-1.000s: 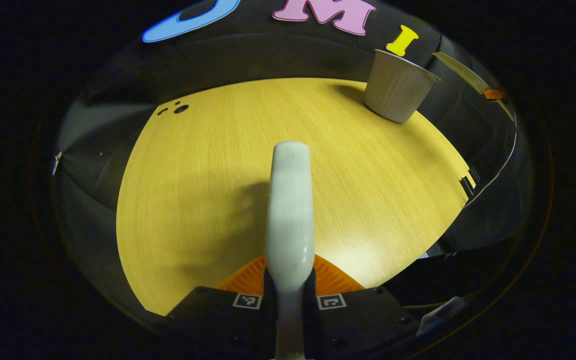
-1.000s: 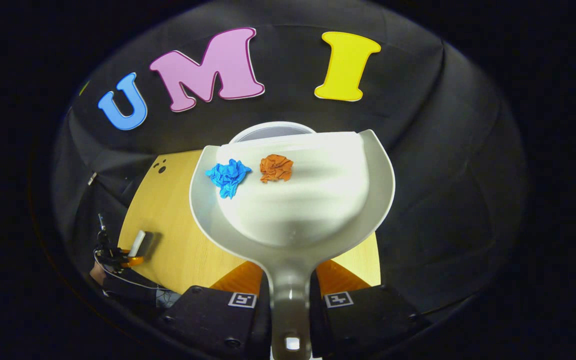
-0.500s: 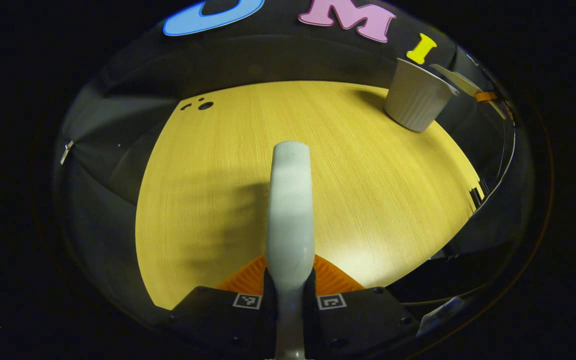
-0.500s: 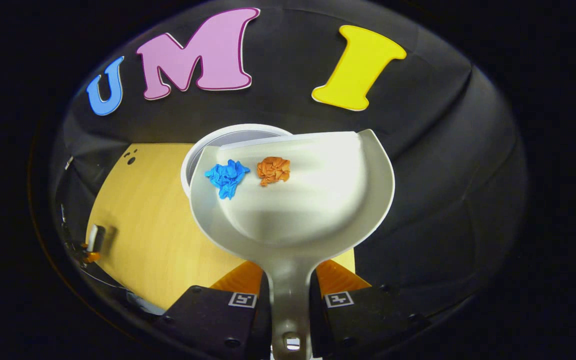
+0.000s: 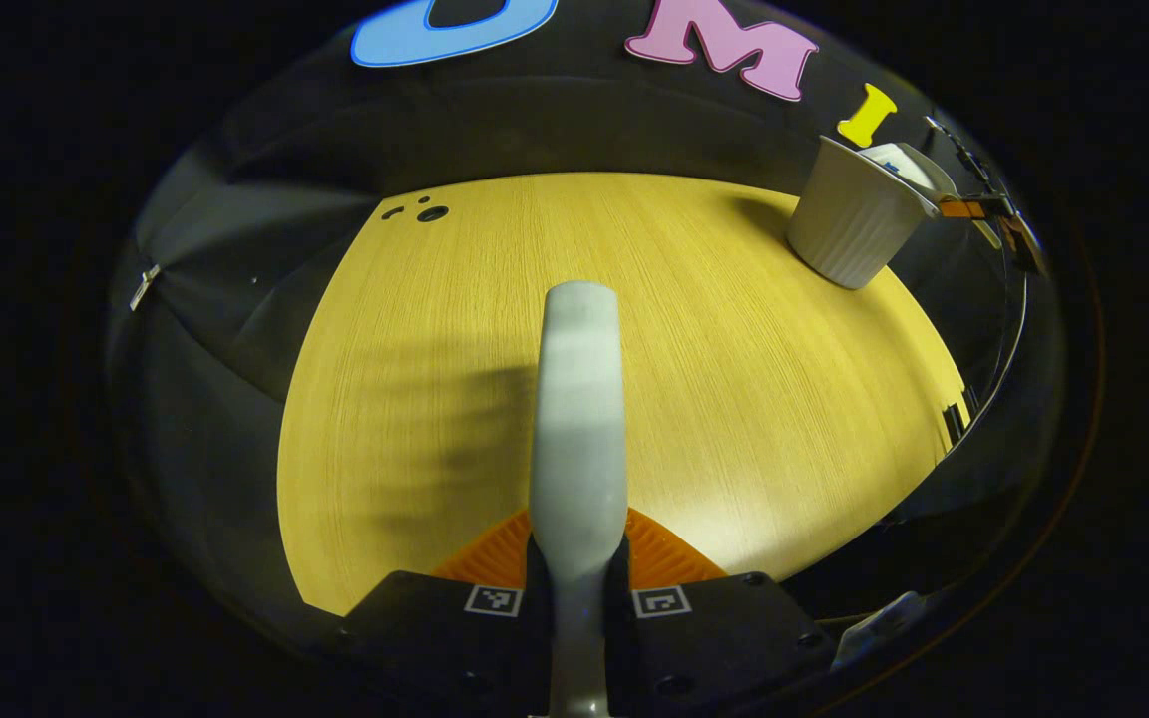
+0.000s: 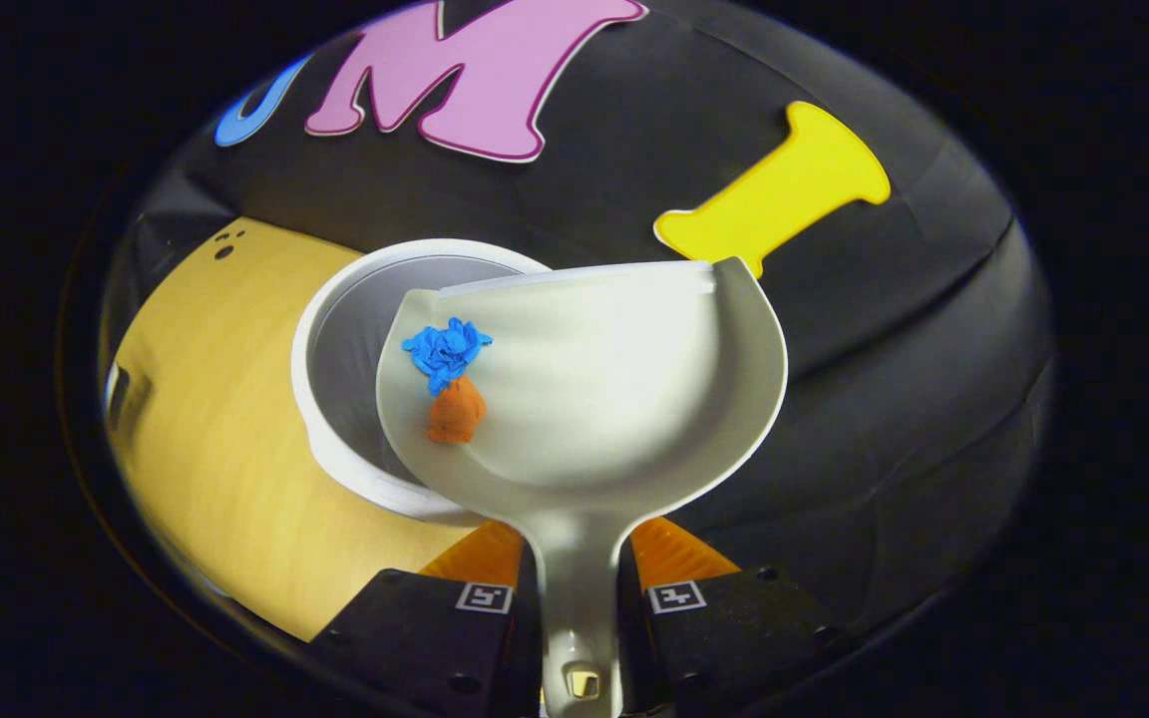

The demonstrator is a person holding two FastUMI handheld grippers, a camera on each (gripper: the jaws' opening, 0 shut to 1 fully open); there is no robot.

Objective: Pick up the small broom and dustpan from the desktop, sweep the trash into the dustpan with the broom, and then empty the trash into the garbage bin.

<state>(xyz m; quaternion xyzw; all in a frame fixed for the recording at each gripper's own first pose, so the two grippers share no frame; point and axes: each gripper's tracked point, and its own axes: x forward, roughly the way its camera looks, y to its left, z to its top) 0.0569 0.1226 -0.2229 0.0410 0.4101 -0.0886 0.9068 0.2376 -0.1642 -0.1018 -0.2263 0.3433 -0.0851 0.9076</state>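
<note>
My right tool (image 6: 579,588) was clamped on the dustpan (image 6: 614,399) handle, tipped over the garbage bin (image 6: 335,399). Blue wad (image 6: 447,349) and orange wad (image 6: 456,412) sat at its low edge; they could've missed the bin. Left tool (image 5: 577,588) gripped the broom (image 5: 579,419) over the desk (image 5: 734,399).

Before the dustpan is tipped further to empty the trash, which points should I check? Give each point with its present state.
1. Right gripper shut on dustpan handle: ok.
2. Dustpan's left edge over garbage bin opening: ok.
3. Blue paper ball and orange paper ball lie at that left edge, not yet in the bin: ok.
4. Bin upright on table: ok.
5. Left gripper shut on broom, apart from bin: ok.
6. Room left inside bin: cannot tell.
</note>
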